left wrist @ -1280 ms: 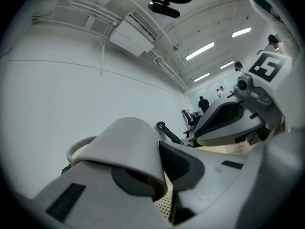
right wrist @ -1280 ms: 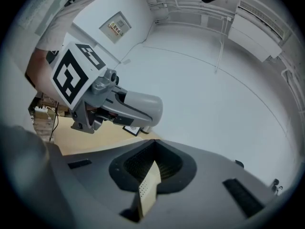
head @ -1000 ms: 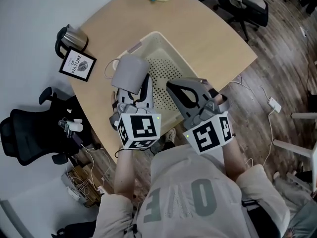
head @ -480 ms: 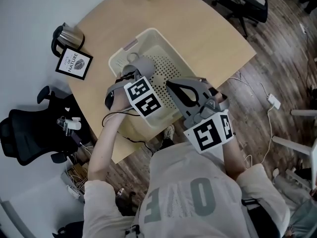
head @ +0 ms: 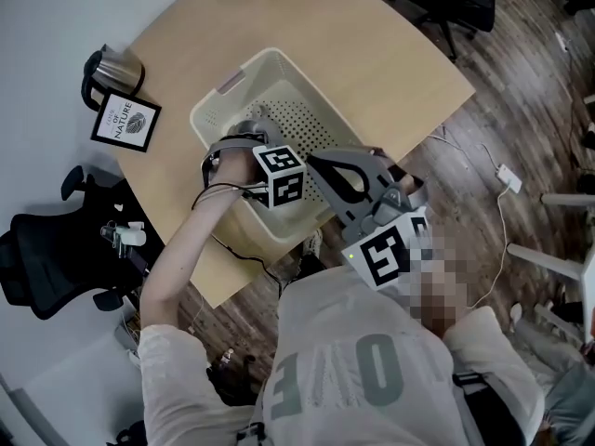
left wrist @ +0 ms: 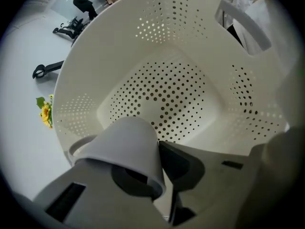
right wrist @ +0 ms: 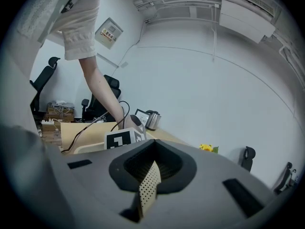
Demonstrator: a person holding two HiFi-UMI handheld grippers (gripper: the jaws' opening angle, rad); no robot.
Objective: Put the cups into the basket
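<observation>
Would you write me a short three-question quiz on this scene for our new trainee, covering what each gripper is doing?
1. True or false: the left gripper holds a cup over the floor of the basket.
2. What do the right gripper's jaws clamp? A: a cup. B: the basket's perforated wall. C: nothing.
3. Fill in: on the table, the framed picture lies beside the ____.

Key: 1 true. 2 B. 3 kettle.
</observation>
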